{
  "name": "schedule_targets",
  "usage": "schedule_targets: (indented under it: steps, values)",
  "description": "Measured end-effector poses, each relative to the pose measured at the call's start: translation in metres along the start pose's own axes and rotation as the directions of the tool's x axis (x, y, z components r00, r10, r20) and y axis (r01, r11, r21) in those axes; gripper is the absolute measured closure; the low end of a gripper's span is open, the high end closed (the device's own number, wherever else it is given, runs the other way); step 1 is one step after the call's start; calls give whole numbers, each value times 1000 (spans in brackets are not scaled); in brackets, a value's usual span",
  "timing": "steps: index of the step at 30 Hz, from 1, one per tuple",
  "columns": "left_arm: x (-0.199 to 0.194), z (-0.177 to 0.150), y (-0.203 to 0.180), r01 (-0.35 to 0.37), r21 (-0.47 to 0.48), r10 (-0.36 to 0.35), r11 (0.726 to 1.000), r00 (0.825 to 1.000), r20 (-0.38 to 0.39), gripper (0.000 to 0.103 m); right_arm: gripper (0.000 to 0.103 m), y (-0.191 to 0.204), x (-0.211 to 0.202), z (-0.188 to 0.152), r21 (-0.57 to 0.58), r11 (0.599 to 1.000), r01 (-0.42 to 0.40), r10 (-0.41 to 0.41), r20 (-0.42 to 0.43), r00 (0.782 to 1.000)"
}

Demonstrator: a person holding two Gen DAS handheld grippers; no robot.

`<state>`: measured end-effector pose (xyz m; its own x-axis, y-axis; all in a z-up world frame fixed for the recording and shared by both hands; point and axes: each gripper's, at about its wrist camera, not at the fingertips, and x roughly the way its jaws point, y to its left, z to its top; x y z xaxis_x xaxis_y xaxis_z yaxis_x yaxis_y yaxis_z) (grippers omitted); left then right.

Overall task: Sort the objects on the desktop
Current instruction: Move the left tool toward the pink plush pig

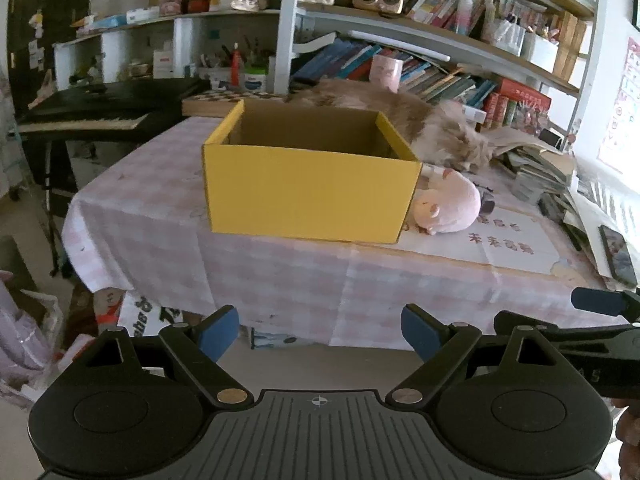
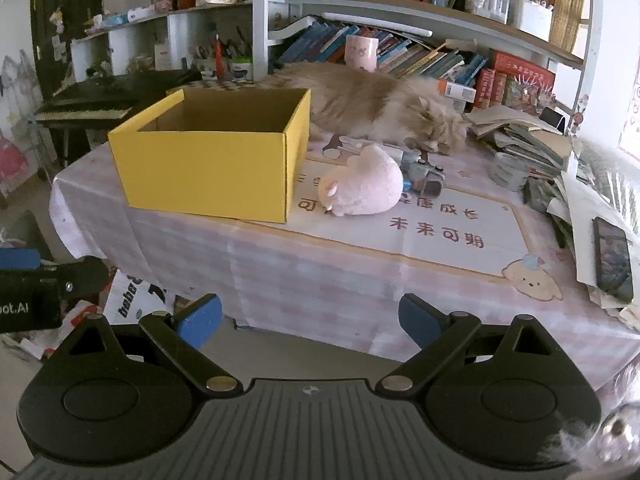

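My fingertips [image 2: 416, 322] carry blue pads on black arms. Box [image 2: 208, 172]: yellow outside, brown cardboard inside. Plush toy [image 2: 362, 186]: pale pink. Tablecloth [image 2: 320, 276]: faded pink-and-white check. Cat [image 2: 384, 104]: tan fur. Paper mat [image 2: 440, 236]: cream, tan border, brown characters.

A: Left wrist view is taken from off the table's near edge, slightly above top level, faced straight at the yellow box [image 1: 308, 192]; left gripper [image 1: 320, 332] is seen at frame bottom.

B: Right wrist view is set similarly, approx same height, but shifted right; box [image 2: 208, 172] is seen obliquely at left-centre, over the right gripper [image 2: 310, 320].

A: Shared: box, pink plush [image 1: 448, 208] [image 2: 362, 188], cat [image 1: 420, 128] [image 2: 384, 106], tablecloth [image 1: 280, 280] [image 2: 320, 272], bookshelves [image 1: 440, 40] [image 2: 420, 20]. Each view's inner edge is clipped by the other gripper.
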<state>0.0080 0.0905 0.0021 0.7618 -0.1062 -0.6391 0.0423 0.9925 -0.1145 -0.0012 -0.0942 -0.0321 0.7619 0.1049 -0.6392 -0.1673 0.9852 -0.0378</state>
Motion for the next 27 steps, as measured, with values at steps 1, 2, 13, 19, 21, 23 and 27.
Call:
schedule_targets:
  steps: [1,2,13,19,21,23,27]
  values:
    - [3,1,-3,8,4,-8,1000,1000,-3,12,7,-2,1,1,-4,1000,4,-4,-2,1000]
    - [6,3,-6,16,11,-16,1000,1000,-7,12,7,-4,2,1,-7,1000,9,-9,-2,1000]
    - [35,18,-43,71,81,-69,994,997,-39,12,7,-43,21,11,49,997,61,-59,-40,997]
    - [56,24,-68,107,106,-100,989,993,-69,12,7,-68,32,15,66,995,81,-76,-73,994]
    - [64,27,-77,118,113,-109,987,991,-81,12,7,-78,36,16,74,993,89,-83,-84,993]
    - [71,29,-86,127,119,-117,985,989,-89,12,7,-89,41,18,80,992,95,-87,-96,992]
    - [84,36,-104,134,142,-122,981,988,-89,12,7,-110,52,23,96,990,102,-91,-111,990]
